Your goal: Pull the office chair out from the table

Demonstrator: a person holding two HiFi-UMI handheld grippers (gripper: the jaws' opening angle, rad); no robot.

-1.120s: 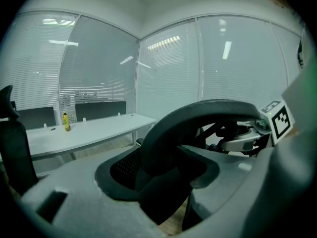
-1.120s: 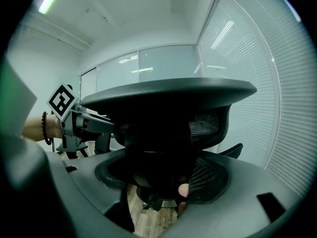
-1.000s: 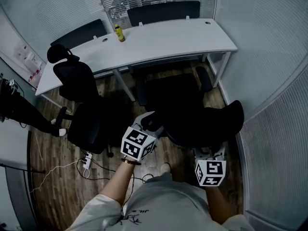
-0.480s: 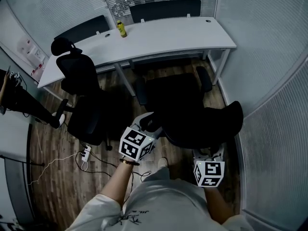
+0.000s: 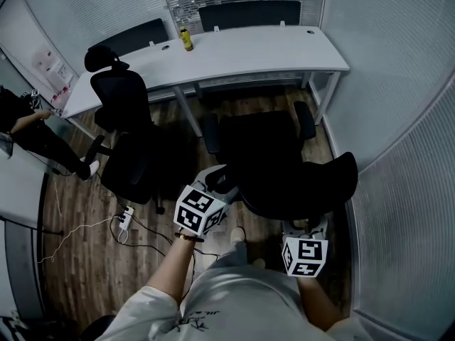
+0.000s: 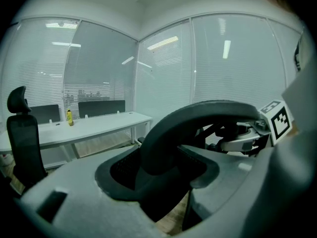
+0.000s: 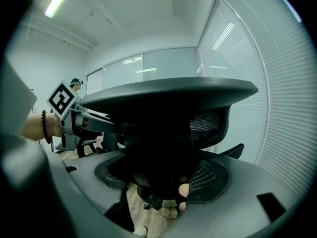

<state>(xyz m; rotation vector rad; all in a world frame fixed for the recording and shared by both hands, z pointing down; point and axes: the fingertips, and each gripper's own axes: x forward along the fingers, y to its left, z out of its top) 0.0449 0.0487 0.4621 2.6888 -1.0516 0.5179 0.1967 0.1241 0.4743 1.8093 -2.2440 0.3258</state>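
Observation:
A black office chair (image 5: 264, 144) stands a short way back from the white table (image 5: 242, 52), its seat facing the table. My left gripper (image 5: 222, 182) is shut on the left end of the curved backrest top (image 6: 198, 118). My right gripper (image 5: 307, 226) is shut on the backrest's right side (image 7: 168, 133). In the left gripper view the backrest edge fills the gap of the left gripper (image 6: 163, 180). In the right gripper view the dark back sits between the jaws of the right gripper (image 7: 163, 182). Each gripper's marker cube shows in the other's view.
A second black chair (image 5: 121, 109) with a headrest stands at the table's left. A yellow bottle (image 5: 185, 39) sits on the table. A glass wall (image 5: 398, 119) runs close on the right. A power strip (image 5: 126, 220) and cables lie on the wood floor. A person (image 5: 28, 130) stands far left.
The gap between the chair and the table has grown a little. Both grippers keep their hold on the backrest. The person at far left has shifted.

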